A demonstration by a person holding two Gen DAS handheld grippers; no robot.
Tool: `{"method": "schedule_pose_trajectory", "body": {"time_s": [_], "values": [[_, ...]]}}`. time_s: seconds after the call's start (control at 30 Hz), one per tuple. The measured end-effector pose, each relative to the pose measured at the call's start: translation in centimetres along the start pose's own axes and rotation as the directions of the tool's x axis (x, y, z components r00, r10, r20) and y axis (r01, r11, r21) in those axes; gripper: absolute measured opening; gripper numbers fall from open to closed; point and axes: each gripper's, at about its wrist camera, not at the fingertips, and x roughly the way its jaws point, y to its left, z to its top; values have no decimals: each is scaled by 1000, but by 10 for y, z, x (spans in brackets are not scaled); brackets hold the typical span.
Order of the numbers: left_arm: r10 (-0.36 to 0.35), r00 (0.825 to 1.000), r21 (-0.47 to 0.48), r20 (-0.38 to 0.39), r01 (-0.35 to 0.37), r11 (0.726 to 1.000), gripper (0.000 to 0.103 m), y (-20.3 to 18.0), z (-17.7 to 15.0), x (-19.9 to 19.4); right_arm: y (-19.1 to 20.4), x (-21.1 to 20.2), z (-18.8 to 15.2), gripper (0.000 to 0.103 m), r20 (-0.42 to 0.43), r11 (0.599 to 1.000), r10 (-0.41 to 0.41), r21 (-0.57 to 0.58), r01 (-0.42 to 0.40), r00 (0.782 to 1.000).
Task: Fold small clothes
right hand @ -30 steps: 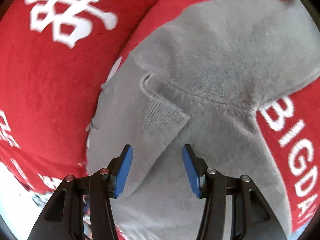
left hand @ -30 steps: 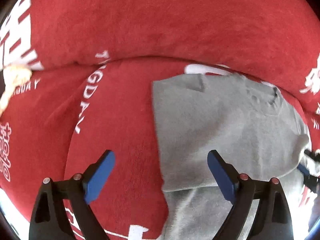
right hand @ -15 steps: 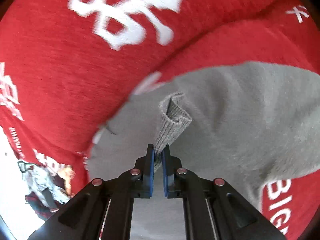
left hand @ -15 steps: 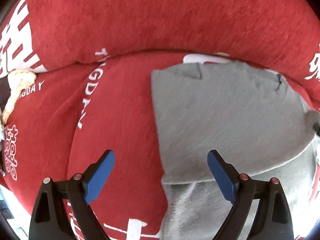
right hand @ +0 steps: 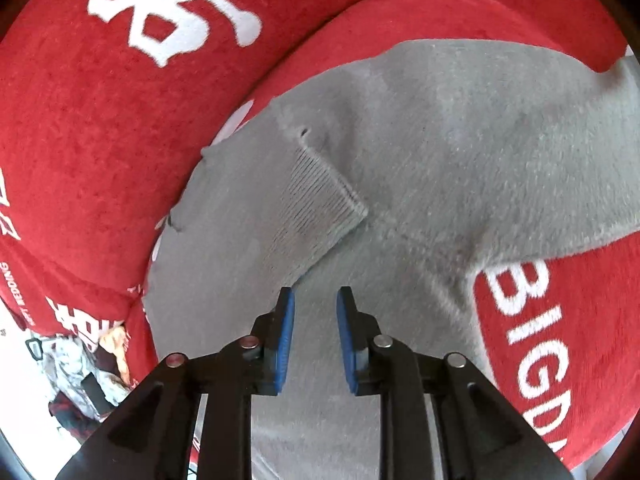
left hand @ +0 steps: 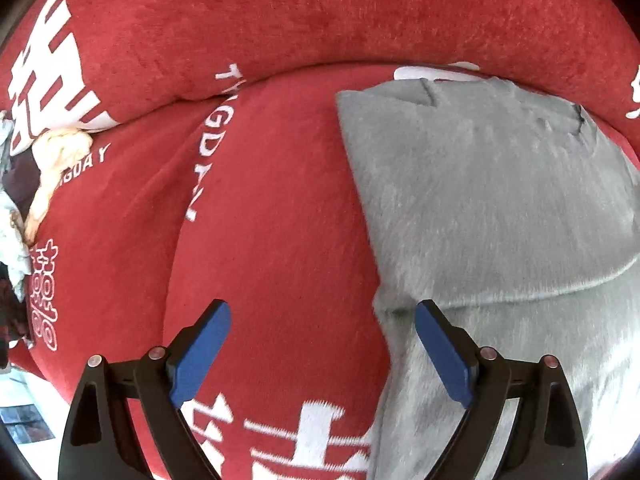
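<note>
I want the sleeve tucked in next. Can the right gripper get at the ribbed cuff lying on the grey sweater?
Probably yes. The ribbed cuff lies flat on top of the grey sweater, just ahead of the right gripper, with nothing covering it. The jaws are opening with nothing between them.

One grey garment lies on the red cover, and it shows one ribbed cuff folded over it. Two tongs are in view, the left tongs and the right tongs, each with two blue pads. One heap of pale and dark cloth sits at the cover's far edge.
</note>
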Motion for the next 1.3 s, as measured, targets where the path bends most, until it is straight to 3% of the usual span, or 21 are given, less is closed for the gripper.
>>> {"method": "schedule_pose_trajectory", "body": {"time_s": [0.23,0.33,0.37,0.43,0.5,0.63,0.7,0.83,0.9,1.03,1.1,1.2,1.3], "values": [[-56,998,-4,16,56,998,94,-5,-9,-22,22,5,3,24,42,999,-1,-34,3,999],[-85,996,-6,14,85,996,94,-14,-11,-28,20,20,14,23,42,995,-91,-24,92,995],[-93,996,1,16,93,996,94,-18,-12,-31,14,24,16,13,34,991,-136,-4,136,990],[-103,994,14,21,103,995,94,-23,-14,-36,7,17,15,13,48,990,-135,43,133,990],[-125,992,28,23,125,992,94,-31,-16,-43,3,4,8,14,58,981,-190,52,187,980],[-188,982,55,14,187,981,94,-47,-19,-57,-16,-15,-14,25,20,991,-77,114,74,997],[-210,978,74,10,209,975,94,-56,-20,-63,-28,-25,-29,36,15,986,-43,162,40,999],[-247,969,134,-11,246,960,94,-78,-26,-73,-44,-44,-67,37,12,975,-4,223,1,1000],[-263,964,150,-26,264,953,94,-89,-30,-76,-49,-50,-84,45,6,971,-4,239,2,1000],[-310,950,191,-30,310,931,94,-106,-38,-83,-58,-63,-117,49,11,959,6,284,-9,1000],[-320,947,219,-25,317,923,103,-115,-40,-87,-63,-67,-129,58,16,951,27,308,-31,1000],[-313,949,260,-39,312,914,103,-130,-41,-91,-66,-67,-136,71,25,945,69,319,-73,997],[-308,948,272,-77,317,909,103,-146,-39,-87,-72,-69,-136,73,18,945,80,317,-82,997]]}}
